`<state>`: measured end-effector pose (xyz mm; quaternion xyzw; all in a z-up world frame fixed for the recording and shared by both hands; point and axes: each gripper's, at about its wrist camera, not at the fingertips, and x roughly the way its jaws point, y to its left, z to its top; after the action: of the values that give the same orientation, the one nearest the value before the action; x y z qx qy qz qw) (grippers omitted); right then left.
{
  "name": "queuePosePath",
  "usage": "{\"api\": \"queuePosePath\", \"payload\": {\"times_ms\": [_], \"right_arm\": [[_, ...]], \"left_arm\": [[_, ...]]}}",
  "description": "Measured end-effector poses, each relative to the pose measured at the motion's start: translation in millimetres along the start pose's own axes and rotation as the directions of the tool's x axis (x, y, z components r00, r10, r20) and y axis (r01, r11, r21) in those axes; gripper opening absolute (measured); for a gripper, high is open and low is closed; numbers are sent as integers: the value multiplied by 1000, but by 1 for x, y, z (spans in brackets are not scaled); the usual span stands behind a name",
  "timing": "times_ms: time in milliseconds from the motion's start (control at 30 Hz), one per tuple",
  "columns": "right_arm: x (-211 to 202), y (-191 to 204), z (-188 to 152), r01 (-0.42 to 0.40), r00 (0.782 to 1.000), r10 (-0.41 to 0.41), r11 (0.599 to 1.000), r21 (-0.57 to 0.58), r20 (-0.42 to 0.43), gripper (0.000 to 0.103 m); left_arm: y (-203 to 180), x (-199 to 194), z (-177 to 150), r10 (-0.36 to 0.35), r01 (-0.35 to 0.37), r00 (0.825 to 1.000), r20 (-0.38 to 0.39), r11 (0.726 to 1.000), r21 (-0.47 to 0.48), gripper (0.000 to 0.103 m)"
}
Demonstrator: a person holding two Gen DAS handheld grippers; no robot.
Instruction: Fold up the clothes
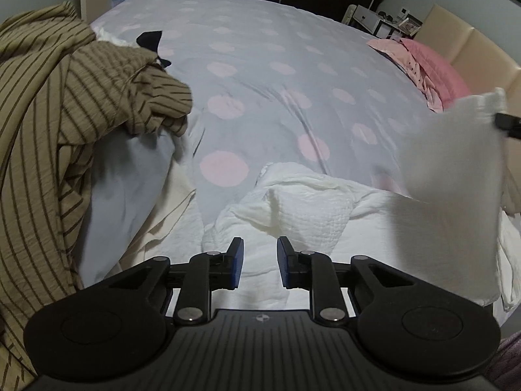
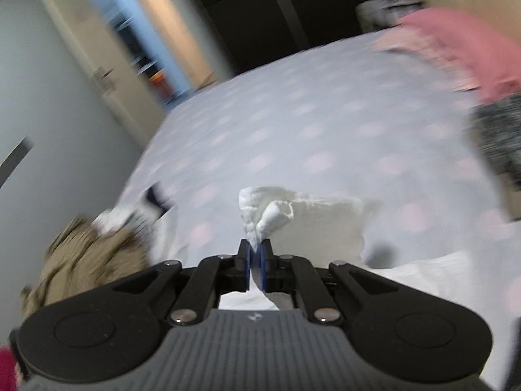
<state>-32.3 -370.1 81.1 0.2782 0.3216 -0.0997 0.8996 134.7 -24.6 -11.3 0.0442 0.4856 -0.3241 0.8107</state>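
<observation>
A white textured garment [image 1: 302,208] lies crumpled on the near part of the bed. My left gripper [image 1: 260,260] is open and empty, just above its near edge. My right gripper [image 2: 255,262] is shut on a corner of the same white garment [image 2: 263,215] and holds it lifted off the bed; the raised cloth shows blurred at the right of the left wrist view [image 1: 456,169], with the right gripper's tip [image 1: 508,123] at the frame edge.
The bed [image 1: 276,75] has a grey cover with pink dots. A tan striped garment [image 1: 49,123] is heaped at the left. Pink pillows [image 1: 433,68] and a beige headboard [image 1: 472,42] are at the right. A dark patterned cloth [image 2: 501,130] lies at the right.
</observation>
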Motion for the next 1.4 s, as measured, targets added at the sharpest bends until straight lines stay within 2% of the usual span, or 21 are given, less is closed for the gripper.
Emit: {"api": "queuePosePath", "payload": {"times_ms": [67, 167, 367, 433, 500, 567, 633, 667, 733, 867, 1000, 1133, 1233, 1267, 1300, 1400], "right_arm": [[24, 28, -24, -56, 997, 53, 997, -44, -60, 7], [58, 67, -63, -134, 981, 117, 986, -102, -155, 7], [103, 108, -145, -167, 942, 88, 960, -226, -324, 7], [112, 110, -165, -164, 935, 68, 952, -258, -347, 7], [112, 108, -170, -170, 934, 64, 945, -280, -353, 7], [110, 105, -174, -178, 932, 63, 937, -300, -357, 12], [108, 102, -177, -186, 930, 62, 929, -320, -362, 15], [107, 100, -179, -190, 929, 61, 925, -330, -364, 25], [106, 97, -182, -198, 927, 60, 916, -349, -369, 40], [74, 75, -176, -182, 943, 31, 883, -433, -333, 43], [51, 33, -166, -83, 962, -58, 871, -485, -268, 44], [40, -24, -150, 21, 962, -130, 912, -410, -240, 44], [33, -64, -139, 86, 964, -158, 946, -313, -213, 50], [30, -76, -137, 108, 966, -167, 954, -279, -198, 51], [29, -87, -135, 126, 967, -175, 961, -245, -187, 51], [25, -111, -133, 167, 966, -193, 973, -158, -169, 51]], "left_arm": [[8, 0, -3, -3, 3, 1000, -5, 1000, -19, 20], [20, 3, -9, -10, 9, 1000, -18, 999, -50, 20], [36, 7, -21, -35, 31, 999, -37, 996, -88, 20], [36, 7, -23, -41, 37, 999, -34, 995, -97, 20], [35, 8, -24, -48, 45, 998, -31, 994, -99, 20], [34, 9, -22, -65, 62, 998, -23, 993, -105, 24], [31, 11, -18, -87, 85, 996, -18, 990, -116, 34], [28, 13, -15, -96, 93, 995, -19, 989, -117, 43], [20, 17, -9, -105, 102, 994, -19, 989, -109, 48], [1, 35, 0, -78, 77, 997, -24, 996, -52, 53], [-12, 58, 7, -34, 34, 999, -35, 999, 4, 54], [-19, 77, 11, -42, 43, 997, -65, 999, 12, 54], [-22, 92, 10, -30, 32, 992, -125, 999, 16, 53], [-23, 97, 9, -34, 37, 988, -149, 999, 12, 47], [-23, 100, 7, -42, 44, 984, -172, 999, 7, 35], [-28, 101, 5, -42, 44, 976, -215, 999, 6, 14]]}}
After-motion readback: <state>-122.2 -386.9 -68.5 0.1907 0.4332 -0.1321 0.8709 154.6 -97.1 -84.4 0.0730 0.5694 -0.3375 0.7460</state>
